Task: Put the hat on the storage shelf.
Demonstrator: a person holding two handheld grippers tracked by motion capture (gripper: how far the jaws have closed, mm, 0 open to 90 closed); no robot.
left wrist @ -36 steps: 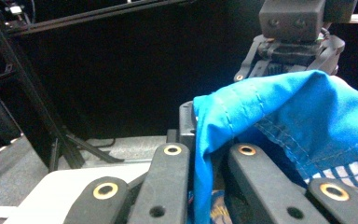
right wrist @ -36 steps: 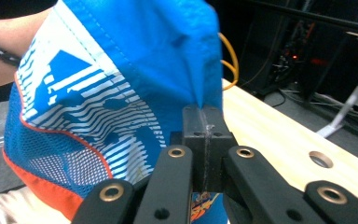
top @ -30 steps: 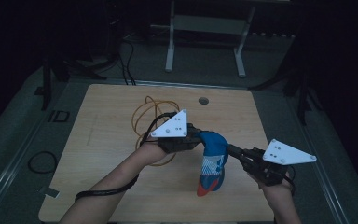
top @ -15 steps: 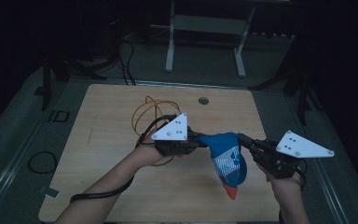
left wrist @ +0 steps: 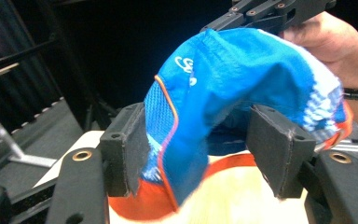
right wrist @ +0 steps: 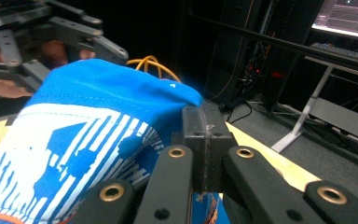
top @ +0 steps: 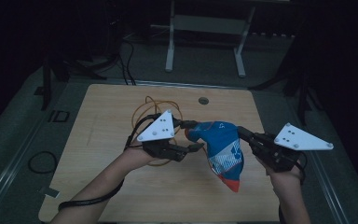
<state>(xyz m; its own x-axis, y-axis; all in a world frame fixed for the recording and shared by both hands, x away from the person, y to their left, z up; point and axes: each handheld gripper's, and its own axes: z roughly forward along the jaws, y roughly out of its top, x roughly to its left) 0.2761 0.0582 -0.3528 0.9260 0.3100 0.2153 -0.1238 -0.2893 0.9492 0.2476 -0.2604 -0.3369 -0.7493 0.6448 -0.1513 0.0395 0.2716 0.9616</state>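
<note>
A blue sock (top: 221, 149) with a white pattern and an orange toe hangs in the air above the wooden table (top: 102, 121). My right gripper (top: 240, 132) is shut on its upper right edge; in the right gripper view the pads (right wrist: 204, 122) pinch the blue fabric (right wrist: 98, 116). My left gripper (top: 195, 135) is at the sock's left end. Its jaws have just been opening. In the left gripper view the sock (left wrist: 242, 88) lies loosely in my left gripper (left wrist: 200, 149), and the right pad (left wrist: 272, 149) stands clear of it.
An orange cable loop (top: 154, 103) lies on the table behind the left hand, near a round hole (top: 203, 100). A white stand (top: 205, 42) is on the floor beyond the far edge. A lit monitor (right wrist: 349, 14) sits at the upper right of the right gripper view.
The sock has been lifted and stretched to the right. The right gripper rose and moved right. The left gripper's jaws, earlier closed on the sock's end, now stand apart.
</note>
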